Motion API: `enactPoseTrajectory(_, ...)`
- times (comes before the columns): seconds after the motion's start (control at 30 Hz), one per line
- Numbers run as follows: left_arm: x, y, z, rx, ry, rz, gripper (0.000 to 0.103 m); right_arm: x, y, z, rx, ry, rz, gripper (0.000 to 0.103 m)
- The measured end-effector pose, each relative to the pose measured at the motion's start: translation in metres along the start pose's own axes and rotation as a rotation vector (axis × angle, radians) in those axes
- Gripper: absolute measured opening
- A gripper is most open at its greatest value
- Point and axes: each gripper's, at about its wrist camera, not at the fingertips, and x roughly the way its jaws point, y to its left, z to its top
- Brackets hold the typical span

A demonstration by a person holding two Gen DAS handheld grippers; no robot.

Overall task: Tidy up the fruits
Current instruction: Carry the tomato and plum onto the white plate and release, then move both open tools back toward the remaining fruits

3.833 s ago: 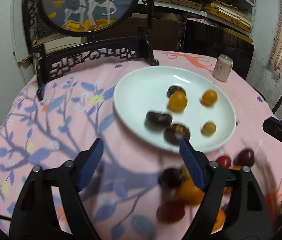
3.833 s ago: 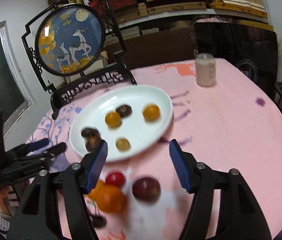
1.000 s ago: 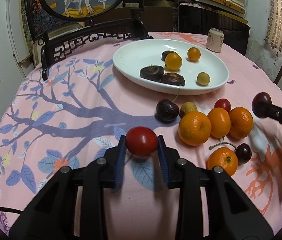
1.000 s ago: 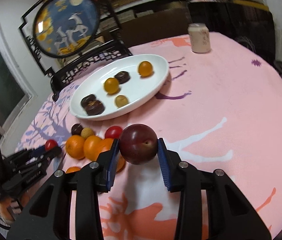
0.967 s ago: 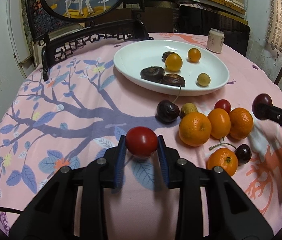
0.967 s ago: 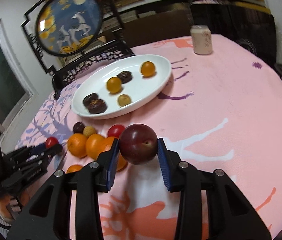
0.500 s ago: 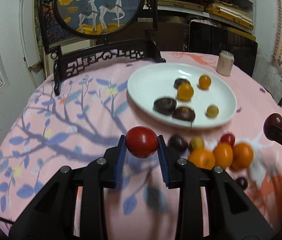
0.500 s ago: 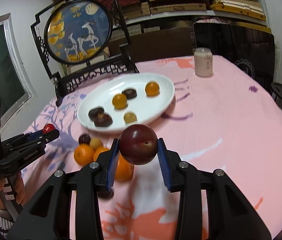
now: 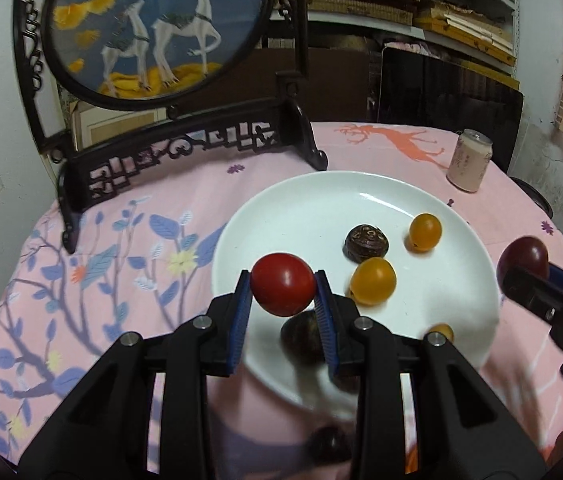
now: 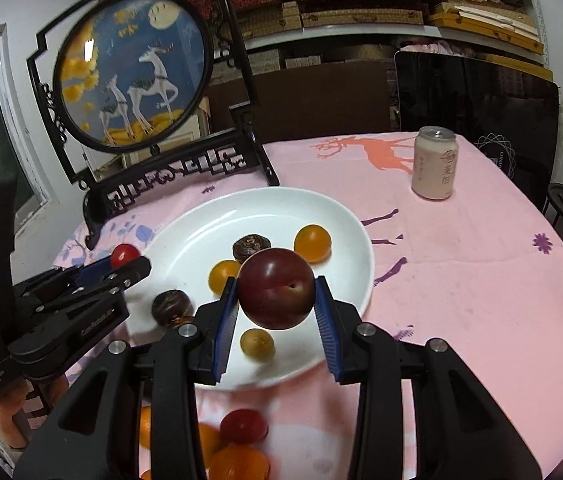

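My left gripper (image 9: 283, 294) is shut on a red tomato (image 9: 282, 289) and holds it in the air over the near left rim of the white plate (image 9: 293, 208). It also shows in the right wrist view (image 10: 125, 258). My right gripper (image 10: 276, 300) is shut on a dark red plum (image 10: 275, 294) above the plate's (image 10: 345, 224) near side; the plum also shows in the left wrist view (image 9: 523, 258). The plate holds yellow-orange fruits (image 9: 373, 281) and dark brown fruits (image 9: 366, 243).
A framed round deer picture on a black carved stand (image 9: 185, 148) rises behind the plate. A drink can (image 10: 434, 168) stands at the back right. Oranges (image 10: 237, 462) and a red fruit (image 10: 243, 426) lie on the pink cloth in front of the plate.
Both grippers have risen and moved forward with their fruit, from above the loose fruit on the cloth to over the plate. Both stay shut.
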Motion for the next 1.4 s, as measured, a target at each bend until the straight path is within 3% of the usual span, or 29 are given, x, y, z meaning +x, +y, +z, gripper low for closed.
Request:
enactPoseTrajectory(0.37,0.04,-0.014,0.005,0.026,0.033,-0.024,0.033,0.04,-0.002,-0.003,-0.043,0.079,-0.031,0.039)
enactPoseTrajectory(0.43,0.04,-0.016,0.004,0.032,0.023,-0.015,0.052,0.043,-0.002,-0.004,-0.045,0.097,-0.027,0.042)
enactPoseTrajectory(0.47,0.037,-0.016,0.004,0.034,0.009,-0.01,0.066,0.043,-0.002,-0.004,-0.045,0.098,-0.03,0.045)
enactPoseTrajectory(0.5,0.033,-0.017,0.005,0.036,-0.008,-0.001,0.072,0.041,-0.002,-0.004,-0.044,0.084,-0.034,0.05)
enactPoseTrajectory(0.67,0.016,-0.018,0.007,0.049,-0.046,0.014,0.077,0.012,0.0,0.001,-0.069,-0.012,-0.049,0.052)
enactPoseTrajectory(0.73,0.007,-0.015,0.003,0.047,-0.047,0.012,0.079,0.001,-0.001,0.001,-0.071,-0.039,-0.051,0.057)
enactPoseTrajectory(0.87,-0.015,-0.002,-0.017,0.06,-0.057,0.044,0.088,-0.017,-0.002,-0.004,-0.056,-0.065,-0.038,0.058)
enactPoseTrajectory(1.13,-0.053,0.036,-0.058,-0.08,0.001,-0.025,0.094,-0.051,-0.014,-0.039,0.02,-0.075,-0.04,0.061)
enactPoseTrajectory(1.4,-0.067,0.01,-0.086,0.049,0.012,-0.022,0.095,-0.074,-0.049,-0.06,0.189,-0.069,-0.041,0.061)
